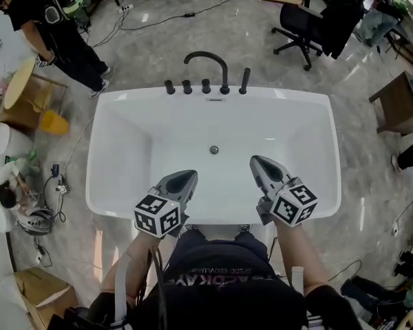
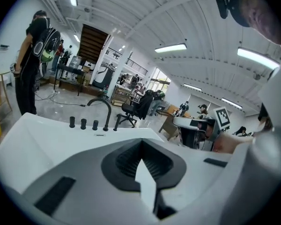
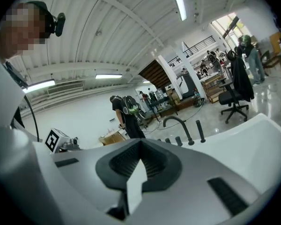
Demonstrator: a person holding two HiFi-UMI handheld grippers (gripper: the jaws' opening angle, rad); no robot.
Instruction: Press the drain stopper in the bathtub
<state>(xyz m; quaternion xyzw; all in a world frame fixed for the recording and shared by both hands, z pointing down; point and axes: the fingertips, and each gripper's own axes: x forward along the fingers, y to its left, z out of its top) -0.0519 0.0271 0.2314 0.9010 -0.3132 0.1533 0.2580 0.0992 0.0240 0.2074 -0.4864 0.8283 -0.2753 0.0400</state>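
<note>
A white bathtub [image 1: 124,150] lies below me, with a small round metal drain stopper [image 1: 214,150] in the middle of its floor. My left gripper [image 1: 186,175] hovers over the tub's near side, left of the stopper and nearer to me, its jaws closed and holding nothing. On the other side of the stopper my right gripper [image 1: 256,160] is also shut and empty. Neither one touches the stopper. The black arched faucet [image 1: 208,63] and its knobs stand on the far rim. In both gripper views the stopper is hidden; the faucet [image 2: 102,106] [image 3: 176,122] shows beyond the jaws.
A person in black [image 1: 55,26] stands at the far left by a round wooden table [image 1: 19,82] and a yellow bin [image 1: 54,122]. A black office chair [image 1: 310,26] is at the far right. Cables and a cardboard box [image 1: 45,291] lie on the floor at left.
</note>
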